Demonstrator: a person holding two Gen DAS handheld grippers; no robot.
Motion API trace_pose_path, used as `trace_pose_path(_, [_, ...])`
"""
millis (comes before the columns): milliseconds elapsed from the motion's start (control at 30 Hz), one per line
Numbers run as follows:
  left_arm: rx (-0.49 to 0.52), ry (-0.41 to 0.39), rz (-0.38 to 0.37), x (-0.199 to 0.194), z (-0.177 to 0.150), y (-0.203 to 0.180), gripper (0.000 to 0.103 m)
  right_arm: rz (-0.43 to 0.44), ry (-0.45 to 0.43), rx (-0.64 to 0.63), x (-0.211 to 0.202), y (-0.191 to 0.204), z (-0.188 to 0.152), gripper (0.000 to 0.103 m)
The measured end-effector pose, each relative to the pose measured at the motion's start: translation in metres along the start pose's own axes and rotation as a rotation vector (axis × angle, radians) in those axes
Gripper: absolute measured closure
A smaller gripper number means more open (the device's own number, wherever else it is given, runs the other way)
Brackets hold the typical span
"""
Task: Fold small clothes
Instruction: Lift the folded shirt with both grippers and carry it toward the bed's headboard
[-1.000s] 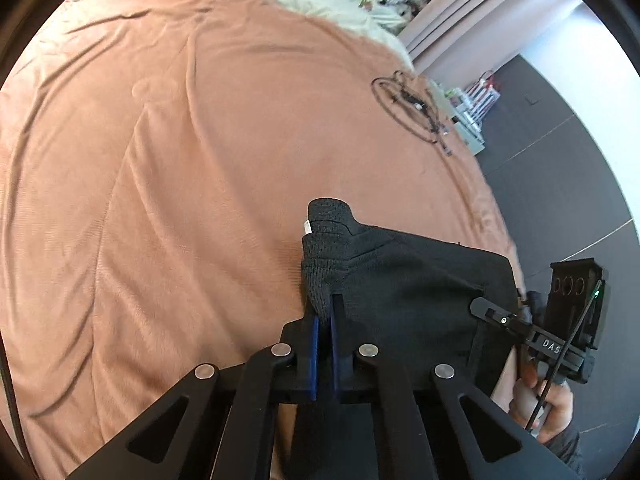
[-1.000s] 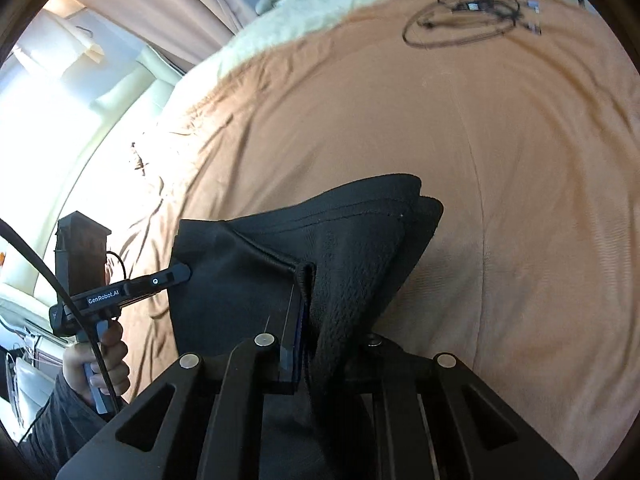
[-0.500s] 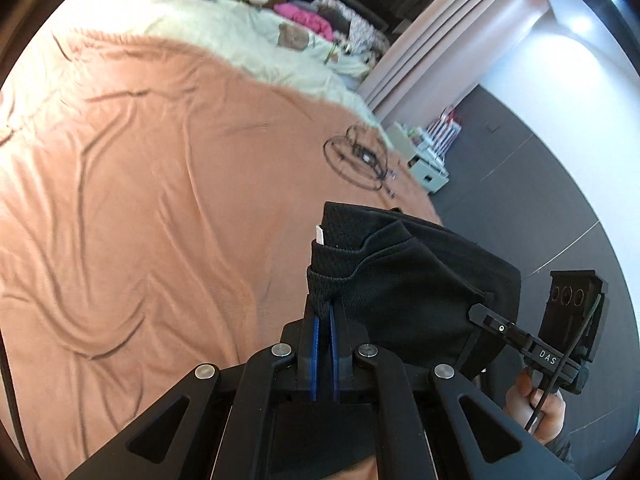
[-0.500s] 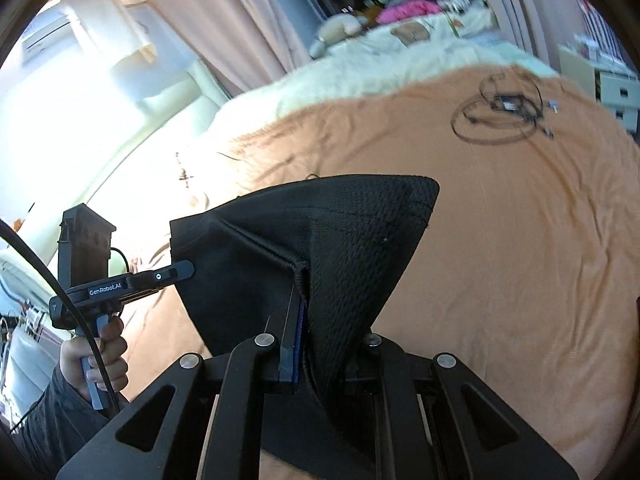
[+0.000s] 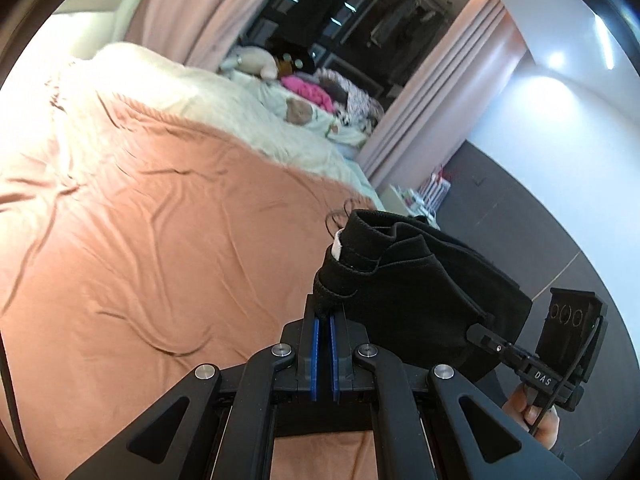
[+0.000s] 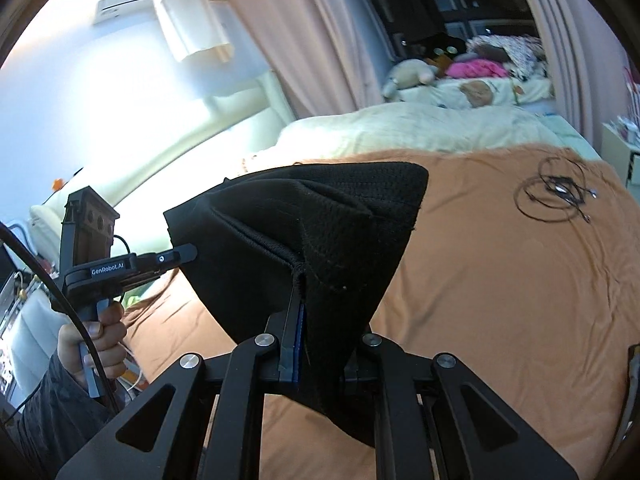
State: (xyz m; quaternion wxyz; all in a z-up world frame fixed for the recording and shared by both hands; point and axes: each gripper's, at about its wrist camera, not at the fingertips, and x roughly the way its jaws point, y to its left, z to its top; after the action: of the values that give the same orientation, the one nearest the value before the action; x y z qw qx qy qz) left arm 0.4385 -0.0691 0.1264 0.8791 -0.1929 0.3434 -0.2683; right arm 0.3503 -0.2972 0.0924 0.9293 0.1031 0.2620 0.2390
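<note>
A small black garment [image 5: 416, 292] hangs in the air above the orange bedspread [image 5: 168, 248], stretched between both grippers. My left gripper [image 5: 325, 312] is shut on its near-left corner, beside a white label. My right gripper [image 6: 298, 280] is shut on the opposite corner; black mesh fabric [image 6: 344, 240] drapes over its right finger. Each gripper shows in the other's view: the right one [image 5: 480, 330] at the lower right, the left one [image 6: 184, 254] at the left, each pinching the cloth.
The orange bedspread [image 6: 500, 300] lies below. A coil of black cable [image 6: 560, 192] lies on it at the far right. A cream duvet [image 5: 224, 108], soft toys and pink clothes are at the far end, with pink curtains behind.
Both grippers have lifted the black garment off the bedspread and tilted upward, so more of the room shows. Both stay shut on it.
</note>
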Motion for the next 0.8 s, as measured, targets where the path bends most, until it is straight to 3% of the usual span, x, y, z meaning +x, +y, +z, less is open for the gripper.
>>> trace_pose_path(467, [-0.049, -0.149, 0.055, -0.151, -0.007, 0.065, 0.099, 0.116, 0.015, -0.126, 0.01, 0.11, -0.011, 0.095])
trace_pose_path(800, [-0.102, -0.221, 0.123, -0.231, -0.012, 0.148, 0.099, 0.232, 0.068, -0.187, 0.091, 0.151, 0.007, 0.095])
